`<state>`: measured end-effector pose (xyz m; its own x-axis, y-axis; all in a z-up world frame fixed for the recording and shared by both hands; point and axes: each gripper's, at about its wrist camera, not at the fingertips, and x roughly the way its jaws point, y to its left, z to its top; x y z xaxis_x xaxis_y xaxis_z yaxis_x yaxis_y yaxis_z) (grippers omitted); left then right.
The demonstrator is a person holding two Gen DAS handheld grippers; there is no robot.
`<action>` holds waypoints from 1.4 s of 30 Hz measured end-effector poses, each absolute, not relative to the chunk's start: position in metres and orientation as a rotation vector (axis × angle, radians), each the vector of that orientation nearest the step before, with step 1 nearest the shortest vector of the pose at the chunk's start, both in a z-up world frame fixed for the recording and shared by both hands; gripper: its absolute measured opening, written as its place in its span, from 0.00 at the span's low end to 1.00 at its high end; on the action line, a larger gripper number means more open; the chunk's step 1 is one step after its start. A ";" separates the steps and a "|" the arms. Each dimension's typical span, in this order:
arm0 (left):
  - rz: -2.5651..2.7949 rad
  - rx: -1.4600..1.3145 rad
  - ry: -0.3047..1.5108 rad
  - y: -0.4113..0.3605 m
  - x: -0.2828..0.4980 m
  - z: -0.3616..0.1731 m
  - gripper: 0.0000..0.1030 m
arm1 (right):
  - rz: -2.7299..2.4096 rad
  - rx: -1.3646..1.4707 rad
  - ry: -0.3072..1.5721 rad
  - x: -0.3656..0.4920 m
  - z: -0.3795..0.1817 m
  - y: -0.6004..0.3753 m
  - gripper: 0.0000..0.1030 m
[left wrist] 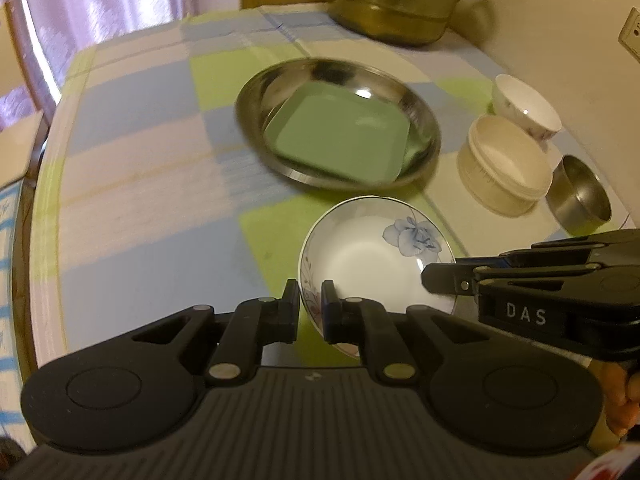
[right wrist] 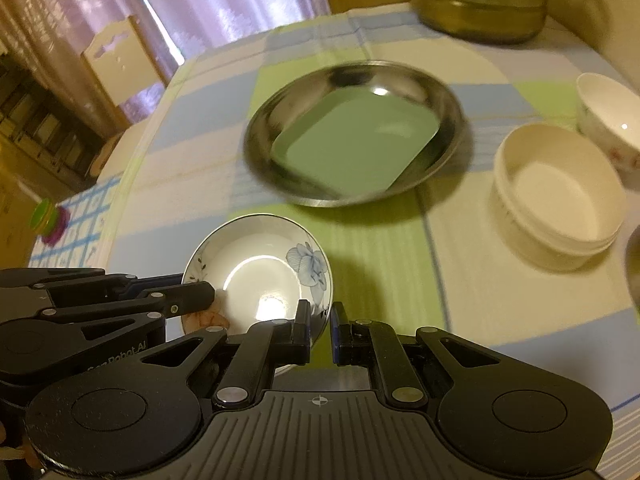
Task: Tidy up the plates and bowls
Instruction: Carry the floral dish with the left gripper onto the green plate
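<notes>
The left tongs (left wrist: 310,306) are clamped on the rim of the little flower dish (left wrist: 376,248). The right tongs (right wrist: 320,330) are clamped on the rim of the same dish, on its other side. So two hands hold one dish, and it looks lifted a bit off the desk (left wrist: 140,184).

The landmark is the big silver plate (left wrist: 256,92) in the middle of the desk. A green square plate (left wrist: 340,132) already lies inside it. The flower dish is just in front of the silver plate, close to the person.

I think the step in hand is carrying the flower dish to the plate pile. Next, both tongs need to move together, keep the dish flat, and set it softly on the green plate.

Right of the silver plate stand a cream bowl (left wrist: 504,160), a white bowl (left wrist: 524,104) and a small steel bowl (left wrist: 580,196). A big pot (left wrist: 396,4) stands behind it.
</notes>
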<state>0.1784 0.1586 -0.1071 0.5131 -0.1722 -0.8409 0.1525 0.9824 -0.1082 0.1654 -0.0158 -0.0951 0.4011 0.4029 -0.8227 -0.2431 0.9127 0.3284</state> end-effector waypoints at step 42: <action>-0.267 0.100 1.061 0.136 0.357 -0.140 0.10 | 0.245 0.234 1.108 0.310 -0.125 -0.020 0.09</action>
